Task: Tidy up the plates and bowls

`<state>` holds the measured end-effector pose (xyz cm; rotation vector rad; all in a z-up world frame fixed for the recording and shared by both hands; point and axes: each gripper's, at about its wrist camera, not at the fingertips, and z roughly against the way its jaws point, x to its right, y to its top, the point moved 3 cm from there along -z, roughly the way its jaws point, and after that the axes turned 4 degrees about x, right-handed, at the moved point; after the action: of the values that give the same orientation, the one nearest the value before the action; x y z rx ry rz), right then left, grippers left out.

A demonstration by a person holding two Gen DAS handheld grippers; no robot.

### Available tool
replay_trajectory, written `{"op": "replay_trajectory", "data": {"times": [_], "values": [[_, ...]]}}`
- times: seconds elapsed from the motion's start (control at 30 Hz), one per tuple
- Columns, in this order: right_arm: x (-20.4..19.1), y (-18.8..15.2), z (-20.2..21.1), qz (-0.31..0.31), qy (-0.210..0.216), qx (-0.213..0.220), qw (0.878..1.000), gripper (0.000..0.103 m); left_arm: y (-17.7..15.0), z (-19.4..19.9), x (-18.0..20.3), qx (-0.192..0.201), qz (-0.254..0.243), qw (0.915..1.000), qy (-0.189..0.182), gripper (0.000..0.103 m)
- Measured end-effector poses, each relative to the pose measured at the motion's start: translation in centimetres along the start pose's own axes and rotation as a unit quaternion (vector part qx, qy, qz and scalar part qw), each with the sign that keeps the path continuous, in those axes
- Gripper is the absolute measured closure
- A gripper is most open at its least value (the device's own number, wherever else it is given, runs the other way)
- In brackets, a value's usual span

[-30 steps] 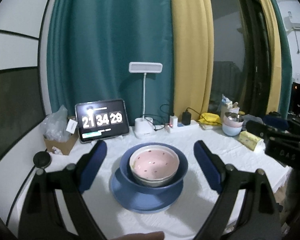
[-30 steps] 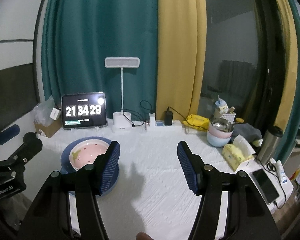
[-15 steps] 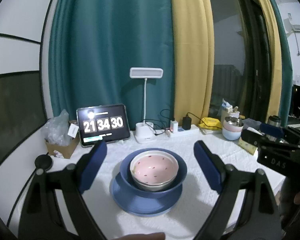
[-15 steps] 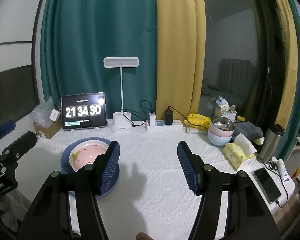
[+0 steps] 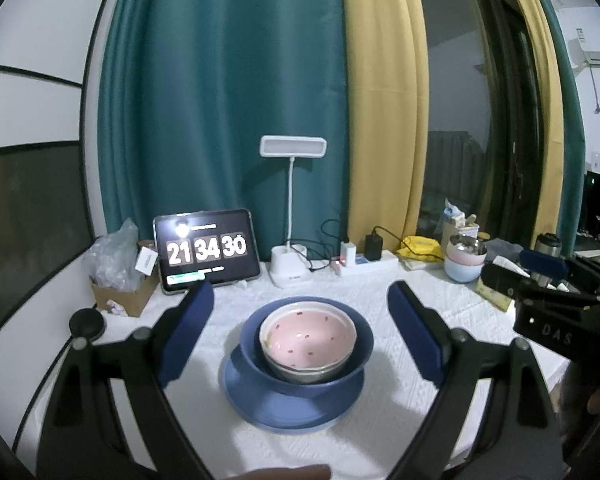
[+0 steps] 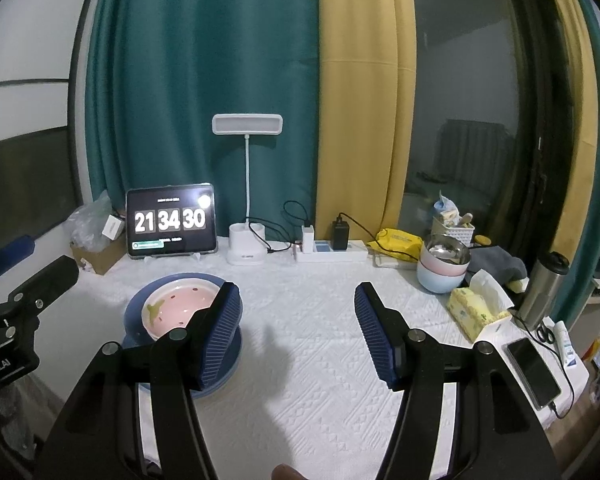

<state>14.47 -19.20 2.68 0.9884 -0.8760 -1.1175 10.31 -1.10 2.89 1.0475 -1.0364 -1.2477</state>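
Bowls (image 5: 308, 340) sit nested on the blue plate (image 5: 292, 404), mid-desk before the clock tablet (image 5: 206, 250). Your left gripper (image 5: 300, 336) and right gripper (image 6: 298, 328) both gape empty. Judge the stack finished; back away level, brushing nothing.

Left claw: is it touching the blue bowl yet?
Apart. The left wrist view shows the left claw open, white cloth visible between each pad and the blue bowl.

White-clothed table (image 6: 320, 380) bears blue plate (image 5: 292, 404).
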Motion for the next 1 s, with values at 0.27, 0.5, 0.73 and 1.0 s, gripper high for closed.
{"op": "replay_trajectory", "data": {"times": [0.27,0.5,0.73,1.0], "values": [[0.44,-0.25,0.21,-0.002,-0.001,-0.003,1.0,0.04,0.0,-0.08,-0.02,-0.001,-0.002,1.0,0.003,0.013],[0.58,-0.28,0.21,-0.001,0.0,-0.006,1.0,0.04,0.07,-0.13,0.02,-0.002,-0.003,1.0,0.003,0.013],[0.69,-0.43,0.19,-0.002,0.0,-0.007,1.0,0.04,0.01,-0.1,0.02,-0.002,-0.003,1.0,0.003,0.013],[0.77,-0.36,0.04,-0.002,0.001,-0.007,1.0,0.04,0.03,-0.1,0.09,-0.002,-0.003,1.0,0.003,0.013]]}}
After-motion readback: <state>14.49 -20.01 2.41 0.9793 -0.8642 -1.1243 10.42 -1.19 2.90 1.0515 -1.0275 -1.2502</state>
